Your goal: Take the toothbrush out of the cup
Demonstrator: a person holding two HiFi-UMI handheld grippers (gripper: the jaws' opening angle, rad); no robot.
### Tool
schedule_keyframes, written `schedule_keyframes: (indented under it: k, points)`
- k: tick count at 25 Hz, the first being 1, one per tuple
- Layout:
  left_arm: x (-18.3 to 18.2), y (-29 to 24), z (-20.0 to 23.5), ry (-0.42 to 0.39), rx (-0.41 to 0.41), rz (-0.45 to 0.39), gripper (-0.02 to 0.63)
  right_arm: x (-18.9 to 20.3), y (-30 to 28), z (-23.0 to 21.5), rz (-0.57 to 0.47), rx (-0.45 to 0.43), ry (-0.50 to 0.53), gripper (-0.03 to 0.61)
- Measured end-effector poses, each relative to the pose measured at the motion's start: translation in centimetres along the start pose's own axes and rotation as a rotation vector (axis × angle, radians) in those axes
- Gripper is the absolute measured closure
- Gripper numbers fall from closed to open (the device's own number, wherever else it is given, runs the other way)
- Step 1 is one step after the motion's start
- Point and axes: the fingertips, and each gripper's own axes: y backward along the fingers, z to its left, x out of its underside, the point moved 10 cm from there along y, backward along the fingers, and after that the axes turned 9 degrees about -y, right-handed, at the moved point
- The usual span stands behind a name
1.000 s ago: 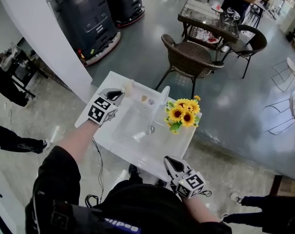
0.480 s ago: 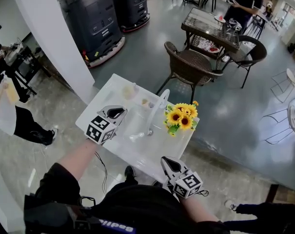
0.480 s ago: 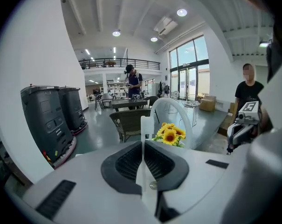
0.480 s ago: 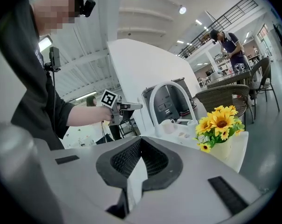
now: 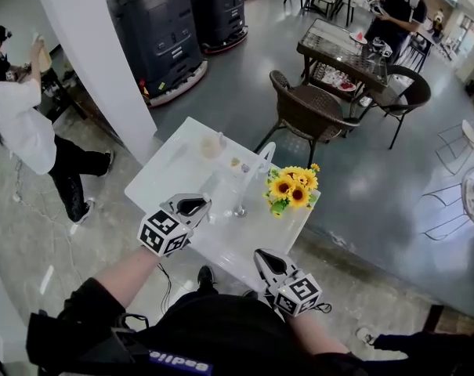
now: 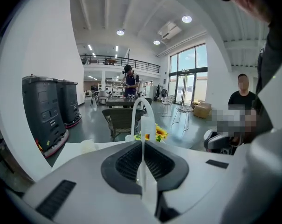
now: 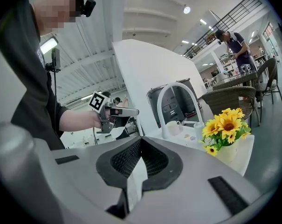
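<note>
A pale cup [image 5: 214,144] stands at the far side of the white sink table [image 5: 168,171]; the left gripper view shows the cup [image 6: 87,146] low at the left. My left gripper [image 5: 199,206] hovers over the table's near left part, well back from the cup. It is shut on a thin whitish toothbrush [image 6: 147,125] that sticks out past its jaws [image 6: 143,146]. My right gripper [image 5: 262,255] is held off the near table edge, shut [image 7: 134,181] with nothing in it. From the right gripper view, the left gripper [image 7: 113,112] shows at the left.
A curved white faucet [image 5: 258,163] rises over the sink basin, with a pot of sunflowers [image 5: 293,186] at the table's right. A wicker chair [image 5: 303,104] stands behind the table, dark machines [image 5: 154,30] at the back left, and a person [image 5: 25,124] bends at the far left.
My left gripper has drawn back from the cup toward the near table edge, carrying the toothbrush. The right gripper has hardly moved. A person has come into view at the left.
</note>
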Motion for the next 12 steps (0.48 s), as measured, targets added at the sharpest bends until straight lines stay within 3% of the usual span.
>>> schedule_keyframes:
  k: [12]
  points:
    - [0.2,2.5,-6.5,0.075,0.038,-0.107,0.595,-0.4,-0.2,0.6,0.002,-0.029,0.026,0.569]
